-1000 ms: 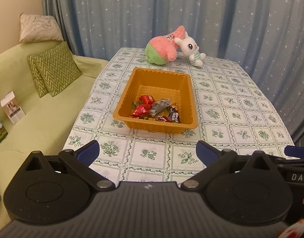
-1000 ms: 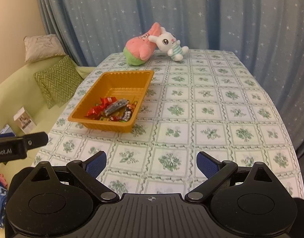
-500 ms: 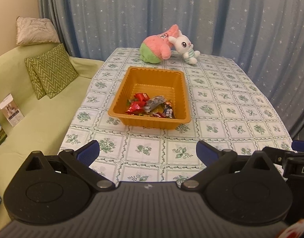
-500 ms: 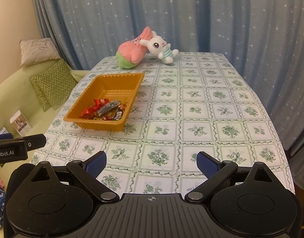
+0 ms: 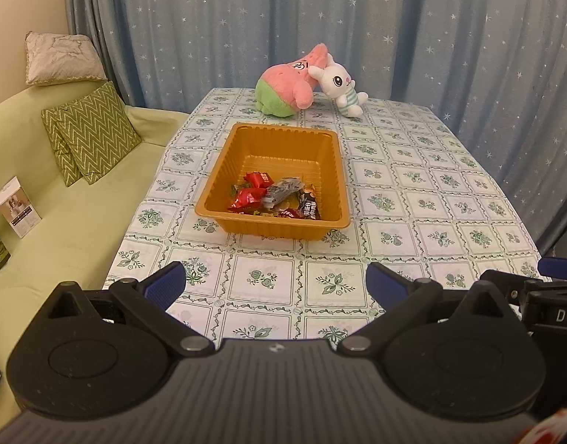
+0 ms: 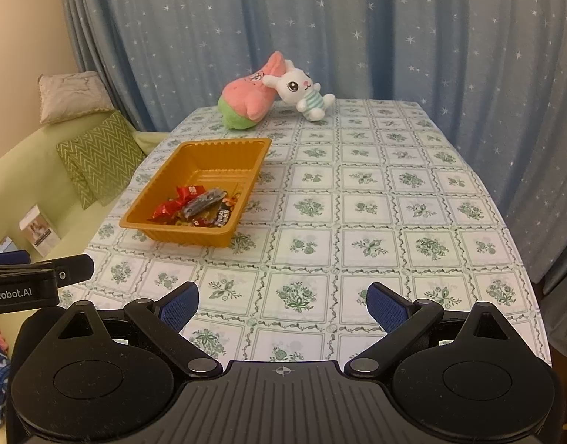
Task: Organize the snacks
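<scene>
An orange plastic tray (image 5: 276,140) (image 6: 205,150) sits on the table's left half. Several wrapped snacks (image 5: 274,198) (image 6: 198,205), red, grey and dark, lie piled at its near end. My left gripper (image 5: 276,283) hangs open over the table's near edge, well short of the tray, nothing between its blue pads. My right gripper (image 6: 282,305) is open too, over the near edge to the tray's right, and holds nothing. Each view catches the other gripper's side at its margin.
A floral green-and-white tablecloth (image 6: 376,203) covers the table (image 5: 413,192). A pink-green plush (image 5: 289,88) and a white bunny plush (image 5: 341,87) lie at the far end. A green sofa with zigzag cushions (image 5: 91,131) runs along the left. Starred blue curtains hang behind.
Both grippers have drawn back toward the table's near edge and risen a little, so the tray looks smaller and farther. Both stay open. The snacks have not moved.
</scene>
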The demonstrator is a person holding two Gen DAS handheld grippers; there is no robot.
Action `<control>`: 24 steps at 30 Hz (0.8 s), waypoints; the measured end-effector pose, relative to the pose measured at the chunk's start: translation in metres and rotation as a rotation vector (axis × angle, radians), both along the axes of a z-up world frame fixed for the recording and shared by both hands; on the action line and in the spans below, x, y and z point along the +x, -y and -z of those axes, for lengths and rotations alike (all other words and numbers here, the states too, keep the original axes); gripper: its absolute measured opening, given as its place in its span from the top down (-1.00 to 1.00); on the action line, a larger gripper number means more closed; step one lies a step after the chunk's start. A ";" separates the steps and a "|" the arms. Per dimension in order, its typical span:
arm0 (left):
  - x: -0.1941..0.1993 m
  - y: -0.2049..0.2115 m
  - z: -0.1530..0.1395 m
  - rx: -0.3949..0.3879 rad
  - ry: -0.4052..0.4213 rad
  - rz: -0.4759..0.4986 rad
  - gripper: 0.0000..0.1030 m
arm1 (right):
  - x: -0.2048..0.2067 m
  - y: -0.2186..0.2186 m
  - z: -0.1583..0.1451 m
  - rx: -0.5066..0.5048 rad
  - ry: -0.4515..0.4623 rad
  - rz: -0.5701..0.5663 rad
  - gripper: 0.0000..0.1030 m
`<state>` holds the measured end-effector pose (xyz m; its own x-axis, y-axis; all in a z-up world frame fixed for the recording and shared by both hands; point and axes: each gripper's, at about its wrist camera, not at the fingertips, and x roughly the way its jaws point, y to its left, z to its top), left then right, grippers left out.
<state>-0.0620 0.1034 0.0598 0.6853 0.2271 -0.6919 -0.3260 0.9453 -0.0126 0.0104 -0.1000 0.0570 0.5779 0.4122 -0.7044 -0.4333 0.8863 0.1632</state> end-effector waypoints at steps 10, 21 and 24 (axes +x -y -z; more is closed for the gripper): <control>0.000 0.005 0.001 0.004 -0.001 0.021 -1.00 | 0.000 0.002 0.000 0.002 0.006 0.006 -0.88; 0.000 0.005 0.001 0.003 -0.001 0.023 -1.00 | 0.000 0.002 -0.001 0.003 0.008 0.006 -0.88; 0.000 0.006 0.002 0.003 -0.003 0.026 -1.00 | 0.000 0.002 0.000 0.002 0.008 0.006 -0.88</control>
<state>-0.0621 0.0979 0.0581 0.6890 0.2118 -0.6931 -0.3017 0.9533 -0.0087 0.0104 -0.1019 0.0573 0.5857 0.4102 -0.6990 -0.4290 0.8887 0.1620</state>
